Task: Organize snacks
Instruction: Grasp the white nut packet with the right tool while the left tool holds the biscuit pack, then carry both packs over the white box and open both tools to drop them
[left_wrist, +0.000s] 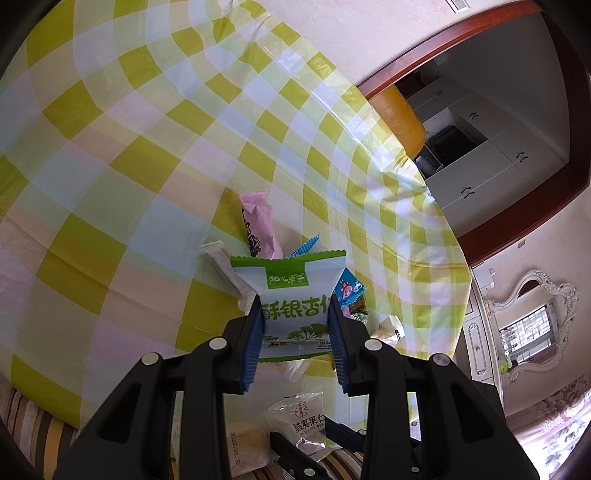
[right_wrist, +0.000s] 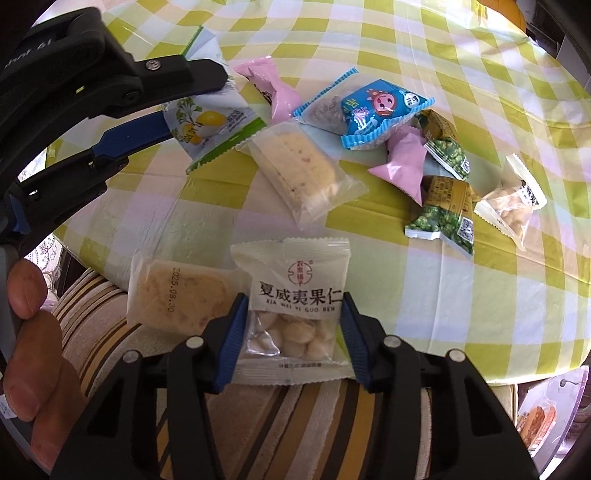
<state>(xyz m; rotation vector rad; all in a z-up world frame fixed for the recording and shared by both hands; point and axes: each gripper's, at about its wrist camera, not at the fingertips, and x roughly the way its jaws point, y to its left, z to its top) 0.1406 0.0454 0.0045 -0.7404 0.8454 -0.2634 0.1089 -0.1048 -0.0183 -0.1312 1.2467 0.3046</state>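
left wrist view: the left gripper (left_wrist: 295, 317), black with blue pads, is clamped on a green-and-white foil snack packet (left_wrist: 293, 295) and holds it lifted clear of the green, white and pale-blue checked plastic tablecloth (left_wrist: 129, 147). beyond the packet lie a pink wrapped sweet (left_wrist: 258, 229), a pale cream sachet (left_wrist: 225, 269) and a blue cartoon-printed packet (left_wrist: 349, 290).

right wrist view: the right gripper (right_wrist: 291, 332) points steeply down at the near table edge; its blue pads press on both side edges of a translucent white packet of pale nuts with red and black print (right_wrist: 295, 306), which lies at the table edge, overhanging a striped fabric seat (right_wrist: 288, 417). touching that packet's left side lies a clear-wrapped pale cake stamped with a date (right_wrist: 177, 291). a second clear-wrapped cake (right_wrist: 303, 173) lies farther in, near the middle of the cloth, just beside the blue cartoon-printed packet (right_wrist: 380, 110), two pink sweets (right_wrist: 402, 162), green pea packets (right_wrist: 443, 218) and a small clear nut sachet (right_wrist: 513, 206) at far right. the left gripper (right_wrist: 192, 99) enters from upper left, carrying its green-and-white packet (right_wrist: 207, 122). a person's fingers (right_wrist: 33, 332) show at the left edge.
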